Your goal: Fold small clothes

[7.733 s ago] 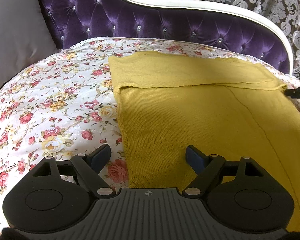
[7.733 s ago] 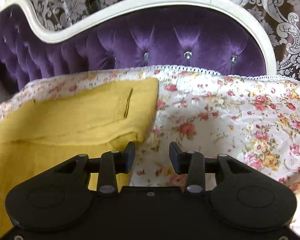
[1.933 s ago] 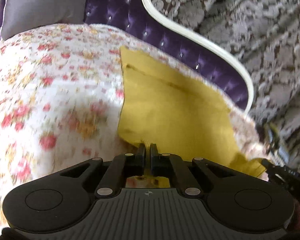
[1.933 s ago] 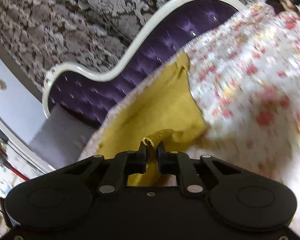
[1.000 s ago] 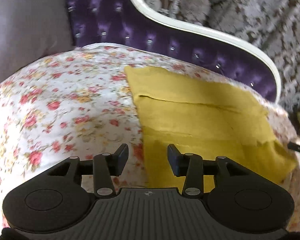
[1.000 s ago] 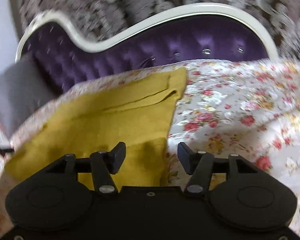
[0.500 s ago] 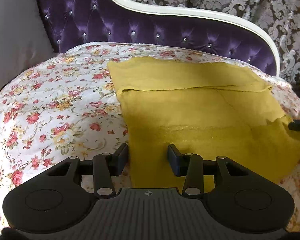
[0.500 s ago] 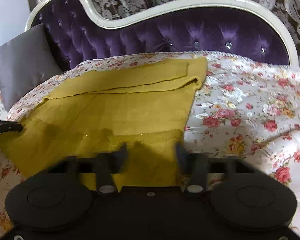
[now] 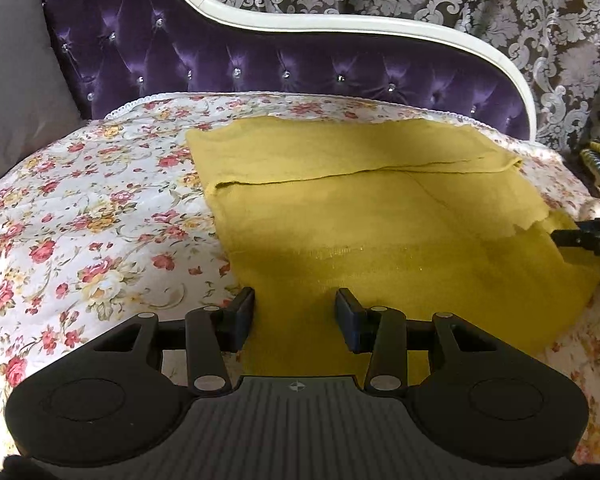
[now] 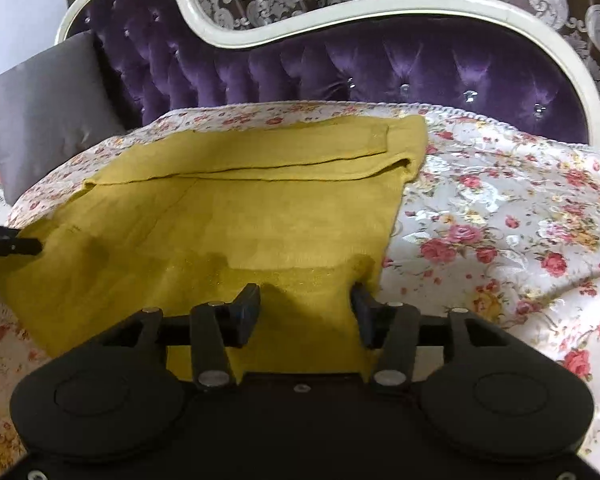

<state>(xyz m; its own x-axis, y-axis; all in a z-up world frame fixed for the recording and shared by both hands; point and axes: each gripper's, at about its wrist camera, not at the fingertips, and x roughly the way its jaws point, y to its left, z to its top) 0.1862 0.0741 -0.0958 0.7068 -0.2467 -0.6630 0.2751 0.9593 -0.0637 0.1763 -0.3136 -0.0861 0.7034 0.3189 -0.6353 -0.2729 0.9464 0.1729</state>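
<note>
A mustard-yellow knit garment (image 9: 380, 224) lies folded flat on the floral bedspread (image 9: 80, 220), with a folded band along its far edge. My left gripper (image 9: 296, 312) hovers open over the garment's near left corner, nothing pressed between its pads. In the right wrist view the same garment (image 10: 240, 220) spreads to the left. My right gripper (image 10: 306, 308) sits over its near right corner with its jaws opening; cloth lies under them but is not pinched. The right gripper's tip (image 9: 584, 236) shows at the left view's right edge, and the left gripper's tip (image 10: 8, 244) at the right view's left edge.
A purple tufted headboard (image 9: 300, 68) with a white frame rises behind the bedspread. A grey cushion (image 9: 16, 92) leans at the far left. Patterned curtains (image 9: 520, 8) hang behind. The floral bedspread (image 10: 520, 220) extends to the right of the garment.
Both grippers let go of the lifted hem they pinched two seconds ago, and the garment now lies folded over. Both views have levelled out and sunk slightly toward the near edge.
</note>
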